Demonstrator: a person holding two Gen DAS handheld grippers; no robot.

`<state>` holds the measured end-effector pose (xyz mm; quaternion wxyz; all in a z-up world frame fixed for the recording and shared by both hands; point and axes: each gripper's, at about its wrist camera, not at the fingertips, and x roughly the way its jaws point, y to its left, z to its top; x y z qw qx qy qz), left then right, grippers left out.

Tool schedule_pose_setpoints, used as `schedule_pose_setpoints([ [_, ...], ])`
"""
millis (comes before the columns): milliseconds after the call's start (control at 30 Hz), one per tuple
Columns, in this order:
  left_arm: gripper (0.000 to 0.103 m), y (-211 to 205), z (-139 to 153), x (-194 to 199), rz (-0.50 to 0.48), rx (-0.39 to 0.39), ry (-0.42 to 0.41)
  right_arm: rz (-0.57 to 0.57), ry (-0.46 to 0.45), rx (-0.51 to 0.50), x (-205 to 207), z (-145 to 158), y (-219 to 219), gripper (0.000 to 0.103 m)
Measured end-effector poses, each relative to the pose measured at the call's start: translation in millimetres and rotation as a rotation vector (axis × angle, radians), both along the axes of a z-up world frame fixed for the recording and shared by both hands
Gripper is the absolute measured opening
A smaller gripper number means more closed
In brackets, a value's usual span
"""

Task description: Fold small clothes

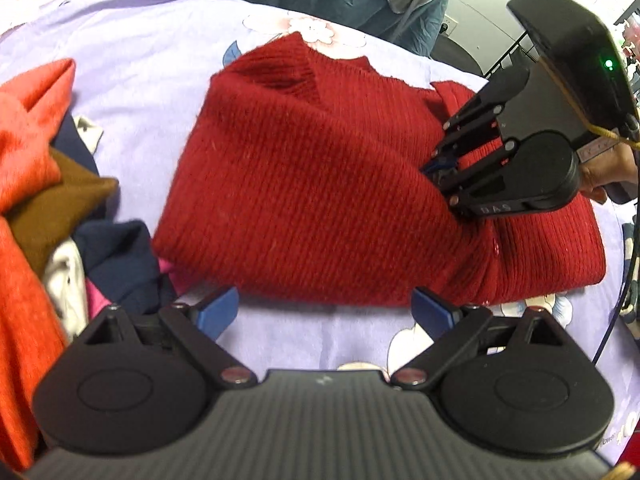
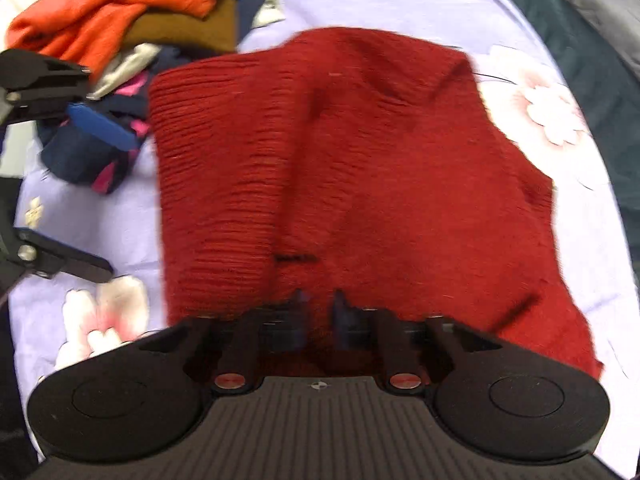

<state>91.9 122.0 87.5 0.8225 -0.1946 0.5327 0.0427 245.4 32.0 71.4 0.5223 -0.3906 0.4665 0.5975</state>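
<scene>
The lavender floral bedsheet [image 1: 132,60] is lying under everything you are working on. On it, the red knit sweater [image 1: 304,184] is resting in a folded, bunched heap, taking up the middle of both wrist views, with its ribbed V-neck [image 1: 308,76] facing the far side in the left wrist view. To your left, a pile of clothes [image 1: 44,184] is sitting just beside the sweater: an orange garment [image 2: 132,4] on top, with brown, navy, white and pink pieces under it.

Your right gripper [image 1: 440,168] is pressing into the sweater's right part, its blue fingers [image 2: 340,312] drawn close together and pinching a raised ridge of the knit between them. Your hand [image 1: 608,172] is wrapping around its handle.

Your left gripper [image 1: 324,310] is hovering spread wide, its blue pads [image 1: 218,308] standing well apart just in front of the sweater's near edge, holding nothing.
</scene>
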Motion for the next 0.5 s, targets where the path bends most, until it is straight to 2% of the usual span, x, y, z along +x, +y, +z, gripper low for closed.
schedule_pose_setpoints([
  [67,0.094,1,-2,-3,0.002,-0.004,0.003,-0.023,-0.021,0.028,0,6,-2,0.011],
  [133,0.094,2,-1,-5,0.01,-0.004,0.004,-0.103,-0.022,0.088,8,18,-9,0.01],
  [267,0.094,7,0,-9,0.04,-0.011,-0.003,-0.306,-0.163,0.19,36,39,-31,0.01],
  [400,0.094,9,0,-10,0.057,-0.012,0.0,-0.569,-0.249,0.195,75,43,-54,0.01],
  [500,0.094,11,0,-9,0.068,-0.013,-0.003,-0.656,-0.252,0.189,91,37,-61,0.01],
])
